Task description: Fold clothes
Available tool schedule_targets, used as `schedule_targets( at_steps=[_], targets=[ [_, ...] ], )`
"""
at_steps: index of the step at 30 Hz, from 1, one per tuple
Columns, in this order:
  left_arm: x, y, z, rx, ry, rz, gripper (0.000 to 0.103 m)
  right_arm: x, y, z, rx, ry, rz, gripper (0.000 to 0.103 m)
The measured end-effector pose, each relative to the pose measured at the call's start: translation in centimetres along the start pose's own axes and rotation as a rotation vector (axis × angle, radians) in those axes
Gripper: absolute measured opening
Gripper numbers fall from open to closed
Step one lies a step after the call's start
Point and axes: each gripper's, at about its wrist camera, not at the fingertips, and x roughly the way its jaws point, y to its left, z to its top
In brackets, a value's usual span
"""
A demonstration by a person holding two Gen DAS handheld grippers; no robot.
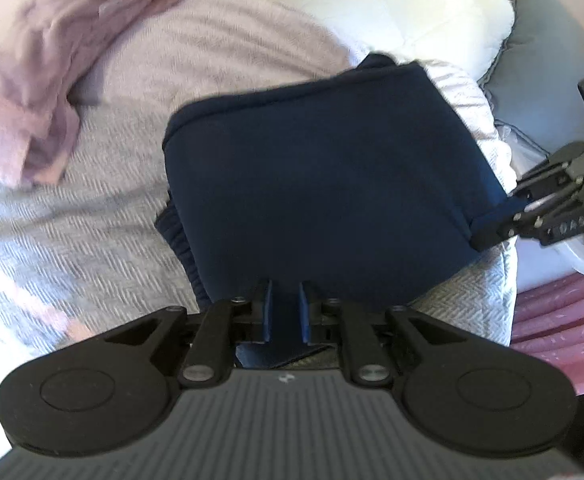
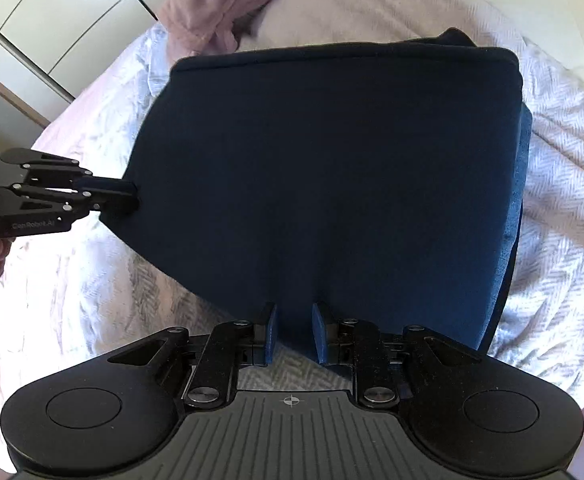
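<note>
A dark navy garment (image 1: 323, 176) lies folded over on a bed with a pale herringbone blanket (image 1: 92, 220). My left gripper (image 1: 286, 312) is shut on the navy garment's near edge, fabric pinched between its blue pads. My right gripper (image 1: 487, 236) comes in from the right and grips the garment's right corner. In the right wrist view the navy garment (image 2: 331, 184) fills the middle; my right gripper (image 2: 295, 332) is shut on its near edge, and my left gripper (image 2: 132, 200) holds its left corner.
A crumpled pink garment (image 1: 40, 64) lies at the back left of the bed, also in the right wrist view (image 2: 220, 4). A white pillow (image 1: 411, 12) and a grey pillow (image 1: 547, 72) sit at the back right. White wardrobe doors (image 2: 52, 12) stand beyond the bed.
</note>
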Motion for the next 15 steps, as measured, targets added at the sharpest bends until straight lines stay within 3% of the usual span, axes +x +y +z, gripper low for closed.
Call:
schedule_targets(
  at_steps=[5,7,8,9,11,15],
  targets=[
    [-0.5,1.6,3.5,-0.052,-0.072,0.038,0.012,-3.8,-1.6,3.0,0.0,-0.118,-0.045,0.024],
    [0.3,2.4,5.0,-0.073,-0.093,0.053,0.012,-4.7,-3.2,5.0,0.022,-0.182,-0.094,0.037],
    [0.9,2.7,5.7,-0.079,-0.099,0.059,0.012,-4.7,-4.1,6.0,0.029,-0.204,-0.112,0.053],
    [1.6,2.9,6.1,-0.084,-0.093,0.063,0.012,-4.6,-4.9,7.0,0.037,-0.226,-0.13,0.056],
    [2.9,3.4,6.7,-0.094,-0.083,0.071,0.012,-4.3,-6.7,8.9,0.051,-0.262,-0.163,0.056],
    [3.5,3.7,6.9,-0.111,-0.093,0.078,0.013,-1.2,-9.7,11.1,0.084,-0.214,-0.186,0.056]
  ],
)
